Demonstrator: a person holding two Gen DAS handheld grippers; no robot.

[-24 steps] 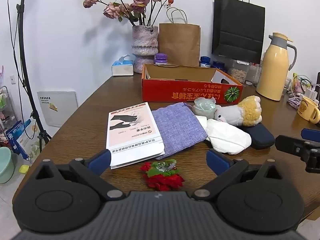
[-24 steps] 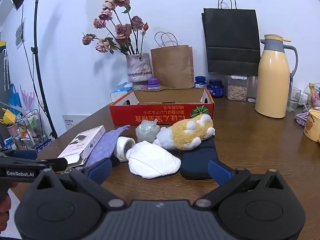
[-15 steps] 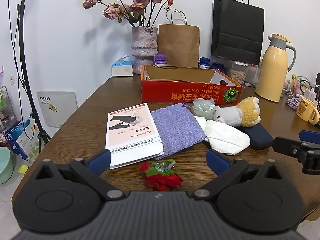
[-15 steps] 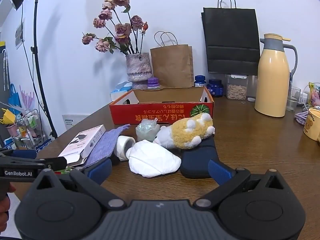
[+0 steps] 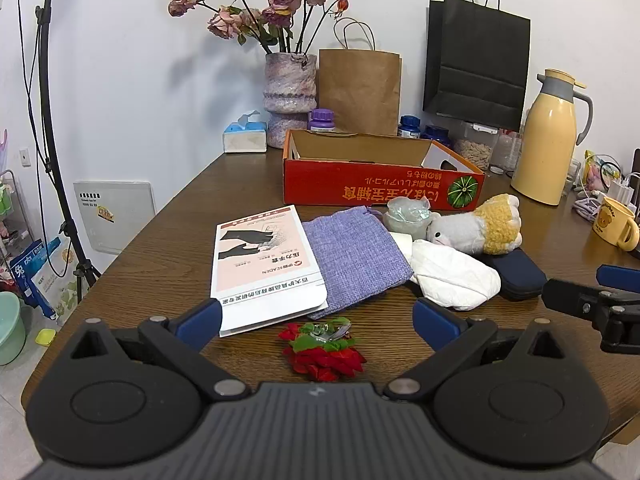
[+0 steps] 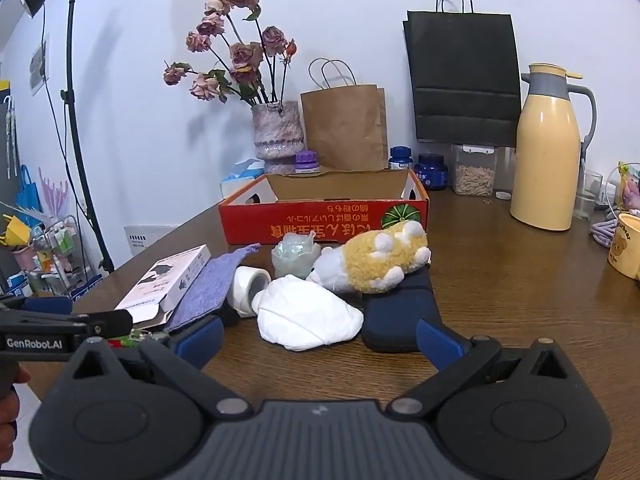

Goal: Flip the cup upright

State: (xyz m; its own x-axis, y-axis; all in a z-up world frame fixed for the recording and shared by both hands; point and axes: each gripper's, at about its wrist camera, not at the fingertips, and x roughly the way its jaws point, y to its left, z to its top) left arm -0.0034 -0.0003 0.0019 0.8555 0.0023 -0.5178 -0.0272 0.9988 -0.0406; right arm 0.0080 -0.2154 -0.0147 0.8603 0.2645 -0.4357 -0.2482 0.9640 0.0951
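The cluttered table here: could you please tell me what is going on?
A person holds a two-finger gripper in each hand over the near edge of the table. The left gripper and the right gripper are open and empty. The white cup lies on its side beside the purple cloth, untouched.

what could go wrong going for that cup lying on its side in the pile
1. The white cup lies on its side, wedged between the purple cloth and the crumpled white bag; tongs closing there may pinch the bag or cloth too.
2. The plush toy and pale green glass piece sit right behind; a push could knock them.
3. Both tongs, left and right, are open and close together, so they may bump.
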